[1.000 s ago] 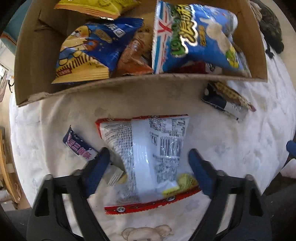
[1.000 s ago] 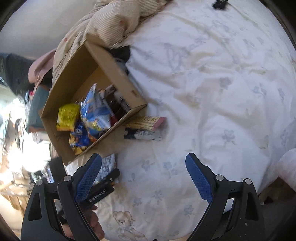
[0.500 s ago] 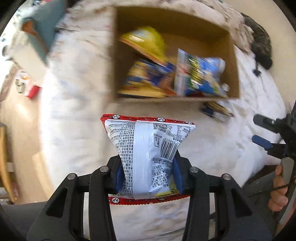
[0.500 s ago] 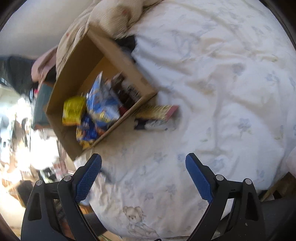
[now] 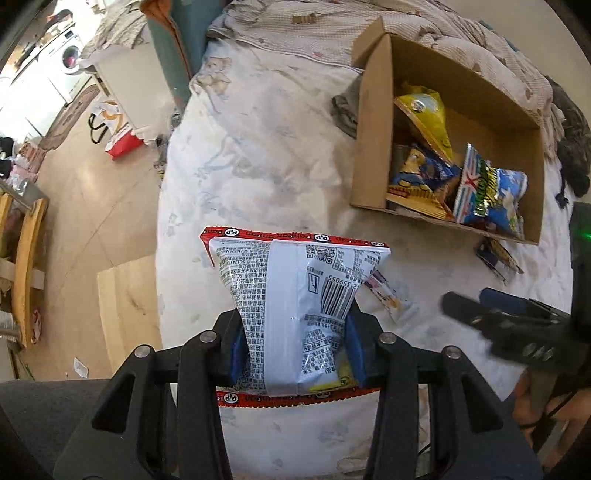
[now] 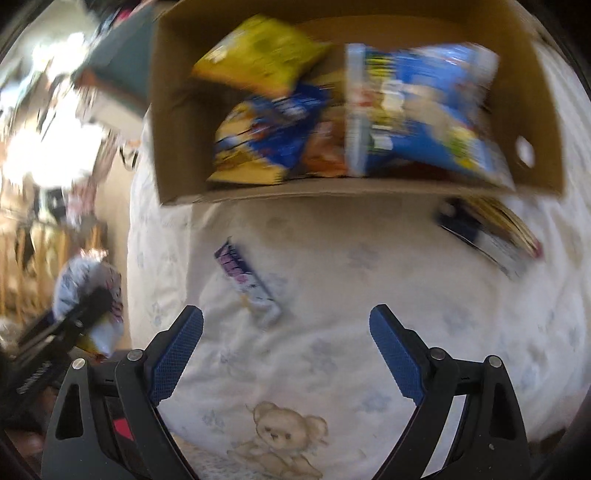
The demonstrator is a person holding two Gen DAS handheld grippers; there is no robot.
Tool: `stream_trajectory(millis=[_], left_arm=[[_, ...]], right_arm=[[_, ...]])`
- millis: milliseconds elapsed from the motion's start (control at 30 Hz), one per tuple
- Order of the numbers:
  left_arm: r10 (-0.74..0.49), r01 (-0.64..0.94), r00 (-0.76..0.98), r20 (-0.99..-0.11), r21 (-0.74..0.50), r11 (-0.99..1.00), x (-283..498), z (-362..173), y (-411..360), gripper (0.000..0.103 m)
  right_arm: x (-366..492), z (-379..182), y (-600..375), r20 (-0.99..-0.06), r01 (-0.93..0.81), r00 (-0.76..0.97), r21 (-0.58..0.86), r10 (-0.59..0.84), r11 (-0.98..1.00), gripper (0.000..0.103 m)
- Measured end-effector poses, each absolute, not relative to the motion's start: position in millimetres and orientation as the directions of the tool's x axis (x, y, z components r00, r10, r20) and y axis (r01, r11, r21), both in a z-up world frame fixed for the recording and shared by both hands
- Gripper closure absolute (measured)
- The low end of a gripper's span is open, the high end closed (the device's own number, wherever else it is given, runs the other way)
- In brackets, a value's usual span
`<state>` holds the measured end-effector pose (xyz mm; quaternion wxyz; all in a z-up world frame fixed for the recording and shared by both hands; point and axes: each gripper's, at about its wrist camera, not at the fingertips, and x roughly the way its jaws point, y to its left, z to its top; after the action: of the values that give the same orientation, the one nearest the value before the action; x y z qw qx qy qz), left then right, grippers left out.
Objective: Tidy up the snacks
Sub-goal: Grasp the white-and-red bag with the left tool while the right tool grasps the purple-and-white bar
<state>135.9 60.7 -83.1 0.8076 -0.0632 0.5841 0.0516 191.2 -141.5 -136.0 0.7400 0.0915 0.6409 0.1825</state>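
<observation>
The snack bag (image 5: 295, 314) was glossy, crinkled plastic film. The box (image 5: 373, 122) beyond it was matt brown cardboard. Under both, the bedsheet (image 5: 266, 155) was soft printed cloth; beside the bed, the floor (image 5: 92, 192) looked smooth.

A white bed sheet (image 5: 258, 155) with pale blue flowers covers the bed, and a little teddy bear (image 6: 280, 439) is printed on it. A crumpled beige blanket (image 5: 332, 29) lies at the far end of the bed. A teal cushion (image 5: 177, 55) with an orange edge leans beside it. On the tan floor (image 5: 85, 206) sits a red and white bag (image 5: 118, 133). A washing machine (image 5: 70, 55) stands far back. A wooden chair (image 5: 26, 266) is at the left edge.
</observation>
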Motion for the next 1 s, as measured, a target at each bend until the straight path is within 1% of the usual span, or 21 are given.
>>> stream_trajectory(millis=[67,100,267,333,433,500,533,567,600,667,800,1000], left_arm=[[0.011,-0.174,0.303,-0.953,-0.044,0.984,138.4,-86.0,63.2,0.063],[0.012,-0.183,0.294,-0.956,-0.044,0.982,139.9,-88.7,64.0,0.063],[0.019,-0.215,0.252,-0.968,-0.037,0.976,141.8,-100.3,67.2,0.063],[0.05,-0.211,0.247,-0.968,-0.004,0.977,142.3,-103.2,64.5,0.063],[0.069,-0.199,0.252,-0.965,0.018,0.98,142.7,-104.5,61.3,0.063],[0.085,-0.2,0.255,-0.963,0.034,0.979,143.4,-104.5,61.4,0.063],[0.089,-0.203,0.256,-0.963,0.036,0.978,143.7,-104.4,62.2,0.063],[0.09,-0.207,0.255,-0.963,0.036,0.978,144.0,-104.7,63.2,0.063],[0.091,-0.212,0.253,-0.963,0.037,0.977,144.5,-105.6,64.4,0.063],[0.094,-0.222,0.247,-0.964,0.038,0.974,144.9,-107.2,65.3,0.063],[0.091,-0.228,0.243,-0.966,0.035,0.973,147.1,-109.2,65.7,0.063],[0.092,-0.223,0.255,-0.963,0.034,0.974,148.0,-108.7,62.5,0.063]], right_arm=[[193.8,-142.4,-119.3,-0.927,-0.213,0.1,0.335,0.362,0.918,0.019],[195.0,-146.1,-111.3,-0.932,-0.234,0.092,0.321,0.349,0.918,0.021],[199.8,-164.0,-84.8,-0.952,-0.294,0.073,0.264,0.297,0.919,0.026],[201.2,-175.2,-76.9,-0.958,-0.303,0.055,0.252,0.281,0.919,0.028],[202.1,-186.5,-70.9,-0.964,-0.311,0.034,0.242,0.265,0.919,0.028],[201.7,-190.1,-66.8,-0.968,-0.329,0.037,0.223,0.248,0.918,0.032],[201.1,-191.0,-64.9,-0.972,-0.343,0.043,0.203,0.232,0.917,0.039],[201.0,-191.8,-64.1,-0.976,-0.353,0.051,0.182,0.213,0.918,0.05],[200.4,-191.3,-68.2,-0.977,-0.357,0.062,0.169,0.204,0.919,0.057],[200.6,-188.7,-73.3,-0.974,-0.359,0.07,0.178,0.217,0.916,0.084],[198.9,-178.8,-86.2,-0.952,-0.341,0.051,0.266,0.301,0.901,0.085],[185.6,-157.7,-117.4,-0.931,-0.303,0.082,0.317,0.356,0.899,0.085]])
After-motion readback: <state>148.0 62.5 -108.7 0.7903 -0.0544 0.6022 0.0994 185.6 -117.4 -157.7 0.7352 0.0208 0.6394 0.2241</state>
